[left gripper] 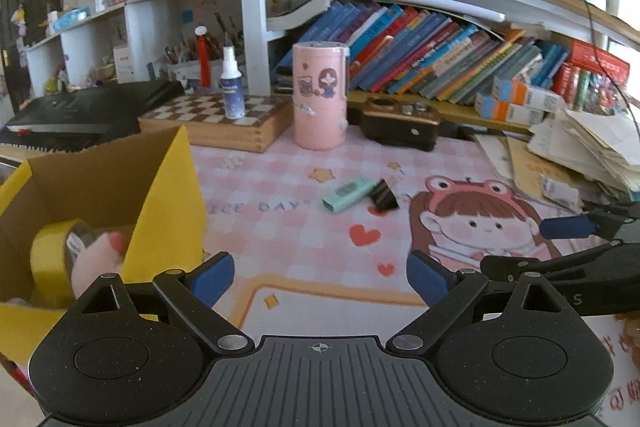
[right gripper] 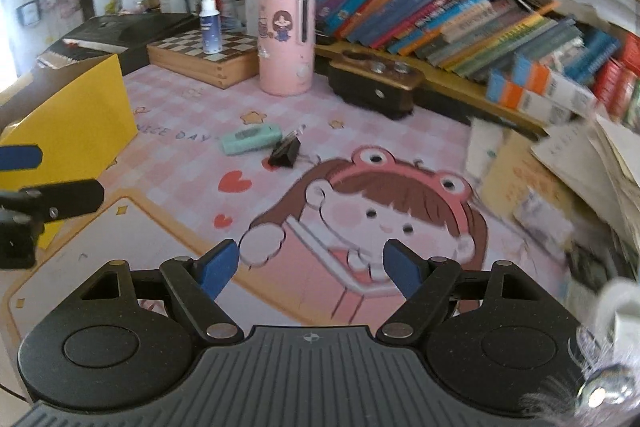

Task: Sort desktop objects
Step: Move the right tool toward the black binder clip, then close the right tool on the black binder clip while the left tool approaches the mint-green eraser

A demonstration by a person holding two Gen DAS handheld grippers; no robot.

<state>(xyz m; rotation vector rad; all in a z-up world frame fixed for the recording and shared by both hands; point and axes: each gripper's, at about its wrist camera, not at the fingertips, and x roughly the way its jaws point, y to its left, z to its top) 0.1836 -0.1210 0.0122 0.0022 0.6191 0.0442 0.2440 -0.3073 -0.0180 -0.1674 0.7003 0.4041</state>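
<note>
Covering most of the desk, a pink checked mat with a cartoon girl in a frog hat fills both views. At its left edge stands an open cardboard box with yellow flaps, already holding a roll of yellow tape and a soft pink toy. Behind the mat sit a wooden chessboard, a tall pink canister and a small dark radio-like case, beneath shelves of leaning books.

The left gripper hovers near the box, its jaws wide apart and empty. The right gripper hangs over the cartoon figure, its jaws also apart with nothing between them.

Two small things remain loose mid-mat, well ahead of both grippers: a mint-green eraser-like block and, touching its right end, a black binder clip.

The step in hand appears to be reaching for the next item to sort. The next move likely calls for bringing one gripper forward and down over the block or clip, lining the jaws across its narrow sides without nudging its neighbour.
</note>
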